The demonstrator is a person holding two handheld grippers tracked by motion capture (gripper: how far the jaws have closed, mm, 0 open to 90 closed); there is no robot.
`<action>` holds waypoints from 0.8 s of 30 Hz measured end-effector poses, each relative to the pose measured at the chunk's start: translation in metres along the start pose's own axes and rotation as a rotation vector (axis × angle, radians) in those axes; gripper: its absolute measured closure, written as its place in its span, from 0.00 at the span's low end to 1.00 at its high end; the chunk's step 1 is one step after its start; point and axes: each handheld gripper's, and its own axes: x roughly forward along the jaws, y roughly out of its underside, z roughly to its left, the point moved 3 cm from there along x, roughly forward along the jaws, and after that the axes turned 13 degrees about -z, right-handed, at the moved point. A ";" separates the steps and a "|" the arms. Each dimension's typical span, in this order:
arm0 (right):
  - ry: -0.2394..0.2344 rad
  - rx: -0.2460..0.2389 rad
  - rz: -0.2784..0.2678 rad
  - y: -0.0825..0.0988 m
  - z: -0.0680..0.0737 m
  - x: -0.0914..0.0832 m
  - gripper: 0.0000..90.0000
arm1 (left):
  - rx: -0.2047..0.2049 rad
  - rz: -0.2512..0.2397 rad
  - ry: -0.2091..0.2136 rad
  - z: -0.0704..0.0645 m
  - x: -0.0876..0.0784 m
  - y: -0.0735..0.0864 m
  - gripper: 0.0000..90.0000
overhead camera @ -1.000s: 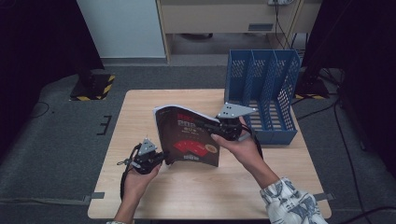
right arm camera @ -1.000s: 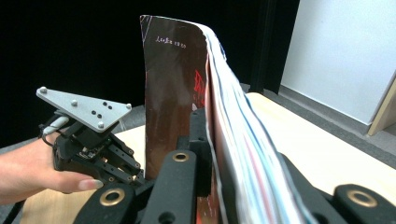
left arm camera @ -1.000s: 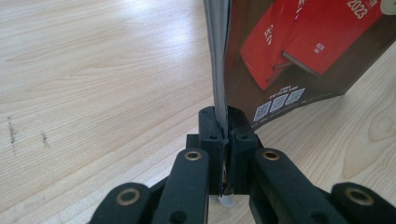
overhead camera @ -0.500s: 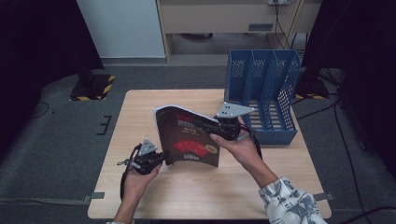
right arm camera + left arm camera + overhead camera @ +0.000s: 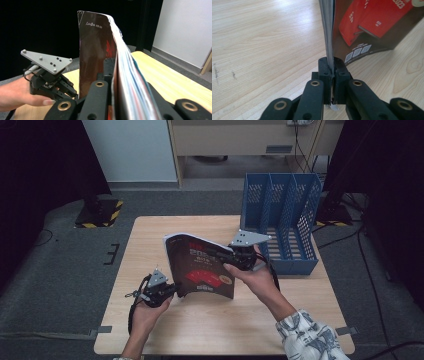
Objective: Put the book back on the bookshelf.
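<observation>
**Two grippers, one magazine held above the table**

Both of your grippers are clamped on the same magazine (image 5: 200, 267), which stands on edge over the wooden table (image 5: 150, 240) with its dark cover and red artwork facing you. Your left gripper (image 5: 170, 291) pinches the lower left corner; in the left gripper view its jaws are pressed tight on the thin stack of pages (image 5: 330, 50), with the cover (image 5: 372, 22) running off to the right. Your right gripper (image 5: 235, 259) grips the magazine's right edge, higher up and nearer the far side of the table; in the right gripper view the fanned page edges (image 5: 125, 67) rise straight out from between its closed jaws, and your left gripper (image 5: 72, 93) shows beyond, at the far corner. The magazine bows slightly between the two grips. A blue file rack (image 5: 282, 215) stands at the table's far right corner, just beside your right hand (image 5: 257, 277).
</observation>
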 end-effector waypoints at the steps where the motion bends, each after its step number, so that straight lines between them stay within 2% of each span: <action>1: 0.006 -0.002 -0.001 0.000 0.000 0.000 0.97 | 0.004 0.001 -0.014 0.001 0.000 0.001 0.91; 2: 0.008 0.001 -0.003 0.000 0.000 0.000 0.97 | 0.006 -0.004 -0.033 0.002 0.000 0.001 0.84; 5: 0.014 0.003 -0.005 -0.001 0.001 0.000 0.97 | -0.021 -0.021 -0.087 0.007 0.000 0.004 0.56; 7: 0.015 0.016 -0.003 -0.002 0.002 0.001 0.97 | -0.020 -0.014 -0.103 0.011 -0.001 0.006 0.44; 9: 0.026 0.025 0.008 -0.004 0.002 0.001 0.97 | -0.024 -0.001 -0.123 0.015 -0.003 0.010 0.38; 12: 0.036 0.036 0.008 -0.007 0.001 0.001 0.97 | -0.057 0.002 -0.147 0.021 -0.005 0.014 0.33; 15: 0.042 0.035 0.005 -0.012 -0.001 0.000 0.97 | -0.053 0.022 -0.181 0.026 -0.006 0.017 0.28; 21: 0.069 0.047 0.015 -0.021 -0.006 -0.001 0.97 | -0.065 0.040 -0.210 0.030 -0.006 0.019 0.20; 24: 0.080 0.061 0.014 -0.026 -0.009 -0.001 0.97 | -0.064 0.071 -0.226 0.033 -0.006 0.023 0.14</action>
